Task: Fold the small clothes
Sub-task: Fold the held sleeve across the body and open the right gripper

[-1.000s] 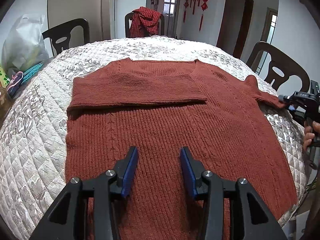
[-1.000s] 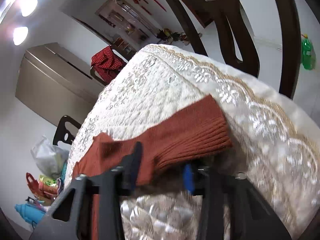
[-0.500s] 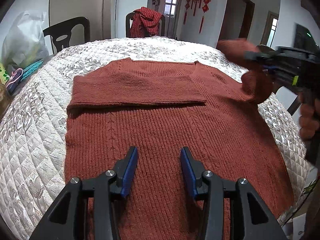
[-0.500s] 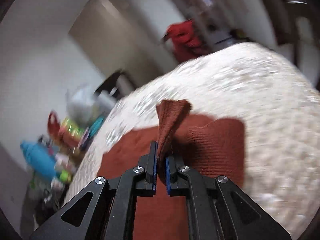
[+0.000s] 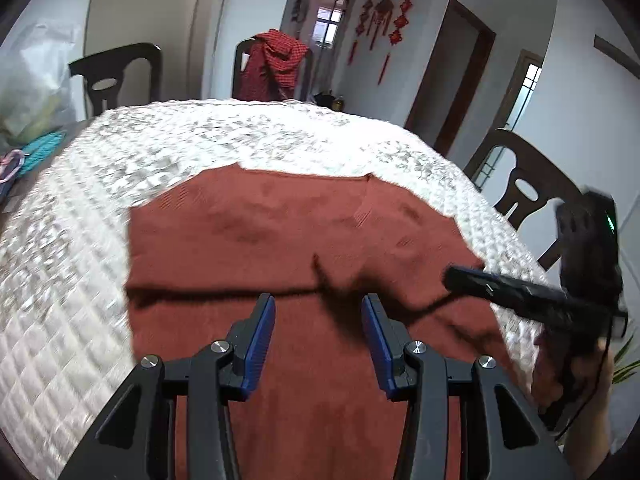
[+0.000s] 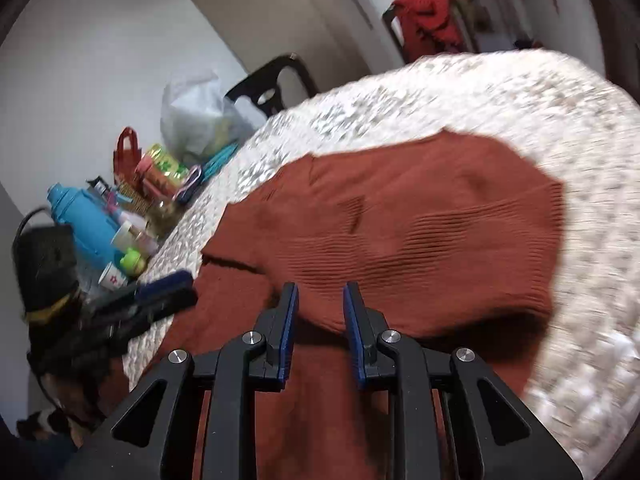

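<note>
Sweater (image 5: 280,240), rust-red and ribbed, lies flat on the quilted counter (image 5: 80,240). In our left wrist view its neckline points toward 12 o'clock and its hem runs under us at 6, so its long axis goes 12 to 6. Both sleeves are folded across the chest, forming a band from 9 to 3 o'clock. Our left tongs (image 5: 318,340) hang released over the lower body of the sweater, grasping nothing. Our right tongs (image 6: 316,324) are also released, empty, just at the folded sleeve's edge; in the left view they reach in from 3 o'clock. A red cloth (image 5: 278,64) drapes over a chair at 12.
</note>
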The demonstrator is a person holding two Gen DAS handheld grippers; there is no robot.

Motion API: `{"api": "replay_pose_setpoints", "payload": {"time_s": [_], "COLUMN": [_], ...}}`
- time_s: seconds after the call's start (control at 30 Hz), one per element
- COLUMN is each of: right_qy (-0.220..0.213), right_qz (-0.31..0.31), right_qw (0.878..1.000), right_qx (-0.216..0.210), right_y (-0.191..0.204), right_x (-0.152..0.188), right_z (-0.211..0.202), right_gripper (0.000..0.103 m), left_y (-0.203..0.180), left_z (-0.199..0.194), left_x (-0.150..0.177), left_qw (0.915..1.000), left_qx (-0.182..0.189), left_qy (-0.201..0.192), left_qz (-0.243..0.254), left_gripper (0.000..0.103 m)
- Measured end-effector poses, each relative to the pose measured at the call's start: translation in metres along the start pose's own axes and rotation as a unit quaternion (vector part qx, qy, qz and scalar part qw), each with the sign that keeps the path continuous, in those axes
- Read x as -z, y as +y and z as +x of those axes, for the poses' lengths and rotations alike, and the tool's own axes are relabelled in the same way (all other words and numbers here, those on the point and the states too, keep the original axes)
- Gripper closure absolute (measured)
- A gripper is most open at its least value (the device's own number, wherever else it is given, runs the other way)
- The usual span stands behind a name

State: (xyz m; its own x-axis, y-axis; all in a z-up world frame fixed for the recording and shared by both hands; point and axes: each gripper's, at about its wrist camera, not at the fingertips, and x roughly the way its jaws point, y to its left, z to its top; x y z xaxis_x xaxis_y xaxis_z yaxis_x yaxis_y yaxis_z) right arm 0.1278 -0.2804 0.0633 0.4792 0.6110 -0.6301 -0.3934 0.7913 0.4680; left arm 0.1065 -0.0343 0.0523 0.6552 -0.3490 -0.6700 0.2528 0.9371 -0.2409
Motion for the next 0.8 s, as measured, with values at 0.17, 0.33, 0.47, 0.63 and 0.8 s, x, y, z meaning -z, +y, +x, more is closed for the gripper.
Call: {"api": "replay_pose_setpoints", "payload": {"time_s": [0.17, 0.33, 0.47, 0.63, 0.8], "right_qy": [-0.03, -0.04, -0.043, -0.051, -0.06], "right_qz": [0.019, 0.055, 0.065, 0.068, 0.068], "right_qw": [0.999, 0.997, 0.996, 0.996, 0.995], "right_qx": [0.024, 0.03, 0.032, 0.032, 0.034], "right_y": [-0.017, -0.035, -0.043, -0.046, -0.047], "right_x": [0.003, 0.005, 0.009, 0.008, 0.004], "right_z": [-0.021, -0.026, -0.029, -0.033, -0.035], "right_gripper": [0.079, 0.079, 0.079, 0.079, 0.079], "left_y": [-0.004, -0.01, -0.019, -0.03, -0.016], "left_z": [0.039, 0.071, 0.072, 0.054, 0.054], "left_x": [-0.018, -0.015, -0.014, -0.031, -0.055], "left_qw": [0.9992, 0.9973, 0.9975, 0.9976, 0.9986], "left_qx": [0.014, 0.01, 0.006, 0.035, 0.041], "left_qy": [0.037, 0.072, 0.064, 0.03, 0.008], "left_qz": [-0.004, 0.008, 0.031, 0.053, 0.031], "left_gripper": [0.055, 0.057, 0.095, 0.097, 0.097]}}
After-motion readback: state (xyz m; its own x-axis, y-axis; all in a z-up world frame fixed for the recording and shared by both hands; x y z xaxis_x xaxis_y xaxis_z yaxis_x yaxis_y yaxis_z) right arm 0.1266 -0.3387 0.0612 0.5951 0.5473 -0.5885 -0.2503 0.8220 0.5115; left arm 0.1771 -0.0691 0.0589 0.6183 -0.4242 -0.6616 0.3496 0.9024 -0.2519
